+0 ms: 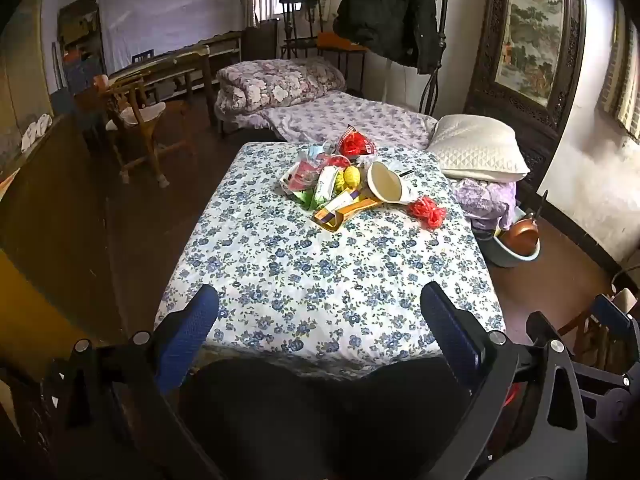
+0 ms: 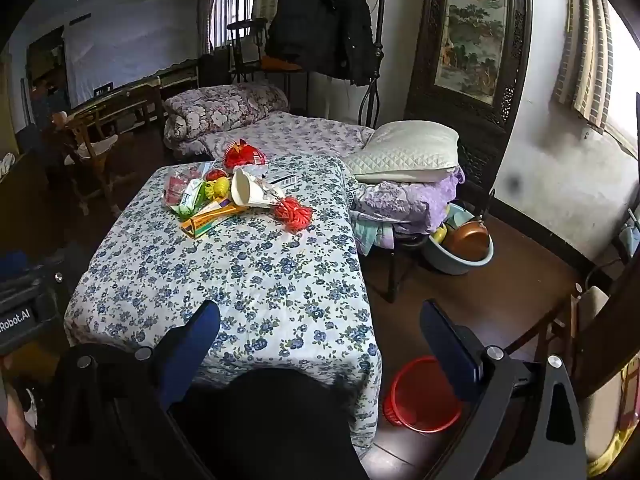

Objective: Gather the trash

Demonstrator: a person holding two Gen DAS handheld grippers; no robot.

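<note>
On the floral bedspread [image 1: 320, 264], the paper cone [image 1: 386, 184] opens leftward; each hand-held gripper [image 1: 320, 312] [image 2: 320, 320] gapes empty.

A lived-in bedroom at home: floral-quilted bed [image 1: 320, 248], pillow [image 1: 476, 152], folded duvet [image 1: 276, 84], coat [image 1: 388, 12] on a stand, framed painting [image 1: 528, 36], wooden chair [image 1: 136, 120].

Trash pile [image 1: 344, 180] lies on the table's [image 1: 280, 280] far end, bucket [image 2: 420, 396] beside it.

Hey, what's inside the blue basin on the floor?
The blue basin holds a copper-coloured pan and something yellow-green. The pan covers whatever lies beneath.
</note>
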